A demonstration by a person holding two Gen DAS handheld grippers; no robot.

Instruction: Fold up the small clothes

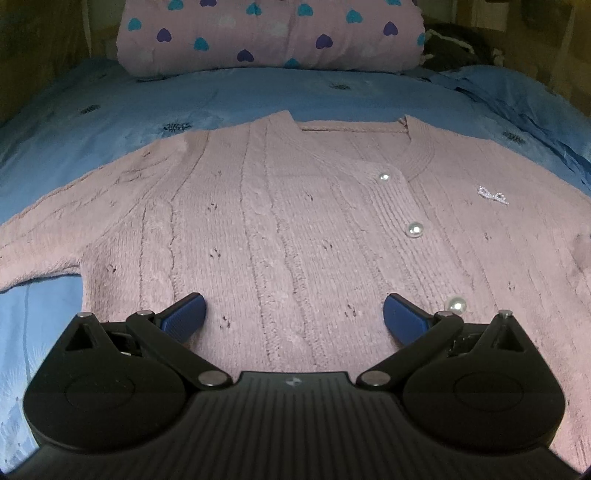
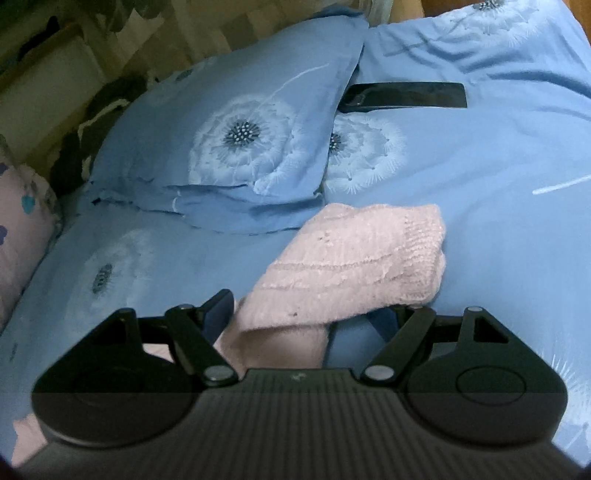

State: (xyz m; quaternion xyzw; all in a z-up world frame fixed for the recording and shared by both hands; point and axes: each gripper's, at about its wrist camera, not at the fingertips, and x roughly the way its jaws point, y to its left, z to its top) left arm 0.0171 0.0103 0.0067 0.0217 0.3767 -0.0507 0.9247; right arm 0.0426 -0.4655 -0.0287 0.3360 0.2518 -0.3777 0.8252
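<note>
A: Where is the garment?

B: The pink cardigan [image 1: 295, 221] lies spread flat, front up, across the middle of the left wrist view on the blue bedspread [image 1: 110, 103]. Pearl buttons [image 1: 414, 230] run down its placket at centre right, and a sparkly bow pin [image 1: 493, 195] sits further right.

A: And the left gripper [image 1: 293, 317]?

B: Its jaws stand wide apart over the knit at the bottom of the frame, holding nothing.

A: The right one?

B: The right gripper [image 2: 306, 314] is spread too, with the cardigan's sleeve [image 2: 354, 266] draped between its fingers and hiding most of the right finger; whether it grips the knit I cannot tell.

A: Anything around?

B: A heart-print pink bundle [image 1: 273, 33] fills the top of the left view. In the right view, a dandelion-print pillow [image 2: 236, 140] lies at upper left of centre, and a black strap-like object [image 2: 406, 96] pokes from under it.
</note>
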